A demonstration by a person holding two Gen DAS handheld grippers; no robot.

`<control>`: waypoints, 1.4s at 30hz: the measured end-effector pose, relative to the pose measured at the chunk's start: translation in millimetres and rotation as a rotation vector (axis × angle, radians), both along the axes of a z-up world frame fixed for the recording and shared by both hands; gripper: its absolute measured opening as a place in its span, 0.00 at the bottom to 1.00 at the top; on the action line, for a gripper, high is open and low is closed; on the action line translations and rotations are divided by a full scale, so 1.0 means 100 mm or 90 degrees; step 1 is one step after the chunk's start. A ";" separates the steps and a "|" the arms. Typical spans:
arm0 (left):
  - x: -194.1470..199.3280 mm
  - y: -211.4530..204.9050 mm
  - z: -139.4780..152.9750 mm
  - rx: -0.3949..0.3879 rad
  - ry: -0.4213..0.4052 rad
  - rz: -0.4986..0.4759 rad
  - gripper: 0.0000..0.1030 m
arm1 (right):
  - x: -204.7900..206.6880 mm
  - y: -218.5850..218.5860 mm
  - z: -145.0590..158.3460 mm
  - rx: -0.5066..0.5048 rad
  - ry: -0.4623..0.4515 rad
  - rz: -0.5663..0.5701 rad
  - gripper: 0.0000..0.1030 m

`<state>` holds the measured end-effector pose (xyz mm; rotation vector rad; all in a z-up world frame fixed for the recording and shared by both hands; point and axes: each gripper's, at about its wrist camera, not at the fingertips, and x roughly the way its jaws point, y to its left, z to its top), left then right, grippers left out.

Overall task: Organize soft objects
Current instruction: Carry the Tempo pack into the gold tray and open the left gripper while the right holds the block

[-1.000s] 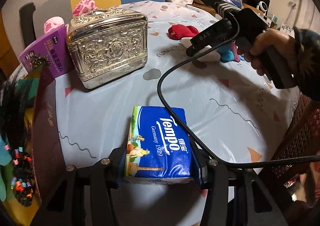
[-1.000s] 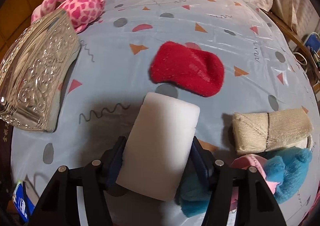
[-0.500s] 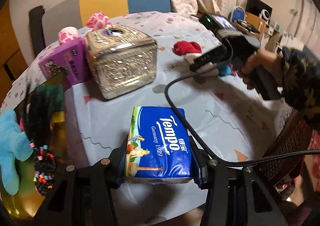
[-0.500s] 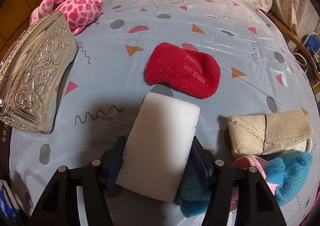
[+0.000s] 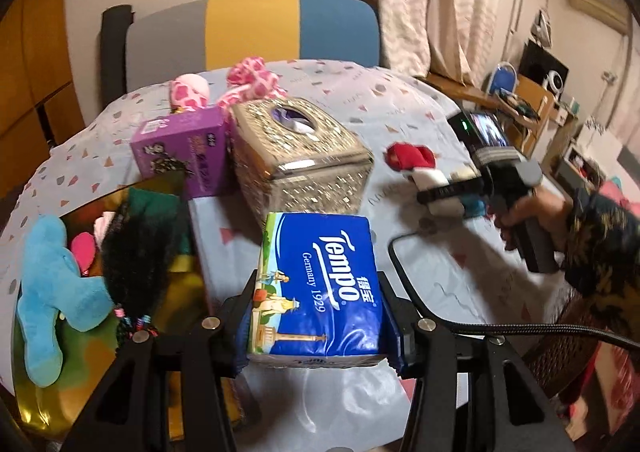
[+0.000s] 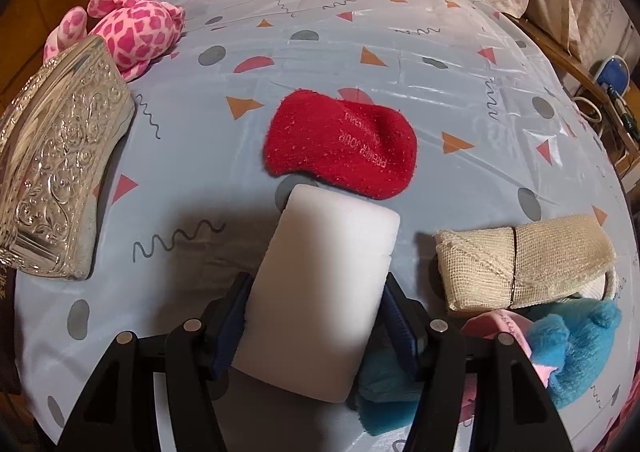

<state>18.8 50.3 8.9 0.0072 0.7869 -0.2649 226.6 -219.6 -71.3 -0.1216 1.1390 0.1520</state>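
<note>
The left gripper [image 5: 318,326] clasped a blue Tempo tissue pack [image 5: 316,284] above the table's near edge. The right gripper [image 6: 316,316] gripped a white foam block [image 6: 320,284], seemingly lifted, near a red fuzzy sock [image 6: 340,143].

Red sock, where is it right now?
In the right wrist view the red sock lies flat on the tablecloth mid-table, just beyond the white sponge gripped by the right gripper.

Left gripper [image 5: 318,326] clamped on a tissue pack [image 5: 316,284]; right gripper [image 6: 314,318] clamped on a white sponge [image 6: 320,292], angled downward.

Left tongs [image 5: 318,326] clamp blue tissue pack [image 5: 316,284] above table [image 5: 400,107].
</note>
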 end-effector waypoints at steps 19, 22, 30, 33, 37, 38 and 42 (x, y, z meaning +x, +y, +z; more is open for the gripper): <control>0.01 0.74 0.34 -0.105 -0.039 0.099 0.51 | -0.01 0.06 -0.02 -0.025 -0.013 0.008 0.62; 0.03 0.98 0.49 -0.122 -0.069 0.144 0.51 | -0.01 0.07 -0.02 -0.026 -0.014 0.008 0.62; 0.41 1.81 0.38 -0.135 -0.052 0.310 0.51 | -0.03 0.08 -0.02 -0.038 -0.019 0.012 0.62; 0.63 1.98 0.14 -0.149 -0.014 0.332 0.51 | -0.03 0.08 -0.02 -0.040 -0.021 0.012 0.62; 0.91 1.97 -0.15 -0.136 0.035 0.334 0.52 | -0.04 0.08 -0.02 -0.042 -0.022 0.013 0.62; 0.97 1.96 -0.23 -0.127 0.046 0.342 0.53 | -0.04 0.08 -0.02 -0.042 -0.023 0.013 0.62; 1.11 1.97 -0.42 -0.112 0.074 0.353 0.60 | -0.04 0.08 -0.02 -0.041 -0.022 0.013 0.62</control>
